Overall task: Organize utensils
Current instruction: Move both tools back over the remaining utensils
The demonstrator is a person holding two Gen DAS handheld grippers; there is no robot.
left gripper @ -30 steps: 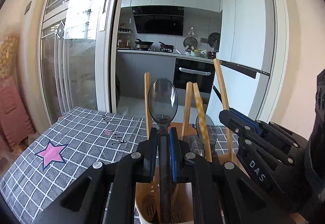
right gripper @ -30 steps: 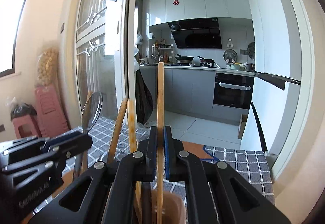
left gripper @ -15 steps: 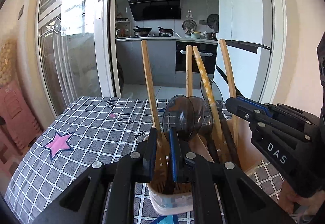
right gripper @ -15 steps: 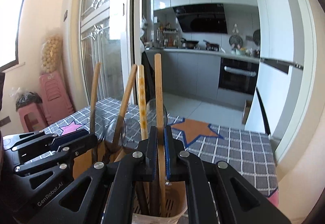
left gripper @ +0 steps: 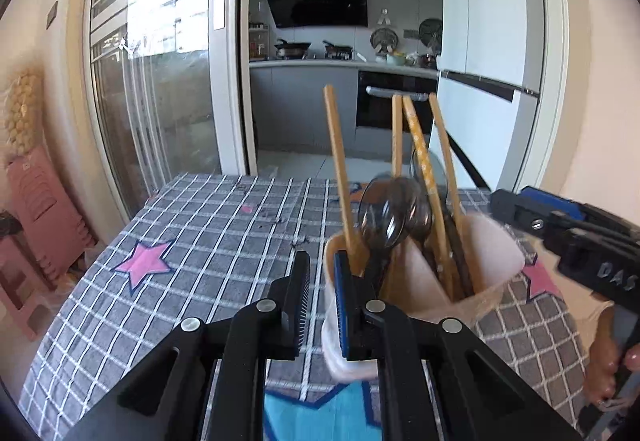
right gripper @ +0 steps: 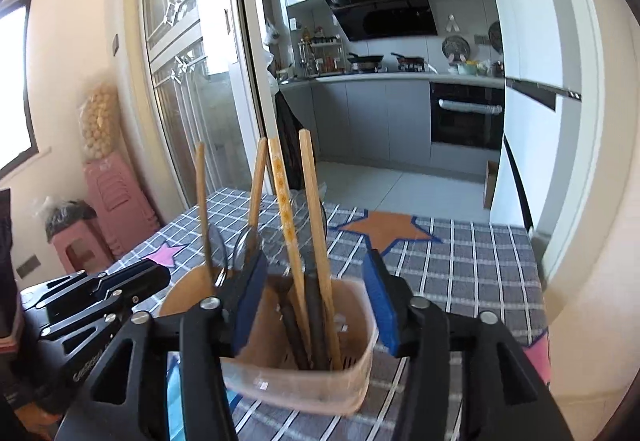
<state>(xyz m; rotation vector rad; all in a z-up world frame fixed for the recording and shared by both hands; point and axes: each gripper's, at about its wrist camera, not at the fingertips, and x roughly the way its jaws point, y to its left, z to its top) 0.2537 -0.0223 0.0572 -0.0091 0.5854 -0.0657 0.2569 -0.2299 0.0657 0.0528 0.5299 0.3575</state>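
Checked tablecloth under utensil holder; chopsticks upright inside. Left gripper beside holder, jaws slightly apart, empty. Right gripper opening around chopsticks.

Right gripper: jaws opening, pads clear of the chopsticks between them.
Holder: pale plastic, on the checked tablecloth; chopsticks and dark spoons stand inside.
Left gripper: just beside the holder.

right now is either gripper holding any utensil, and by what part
Nothing is held. The left gripper has an empty gap; the right gripper is opening, its pads clear of the chopsticks in the holder.
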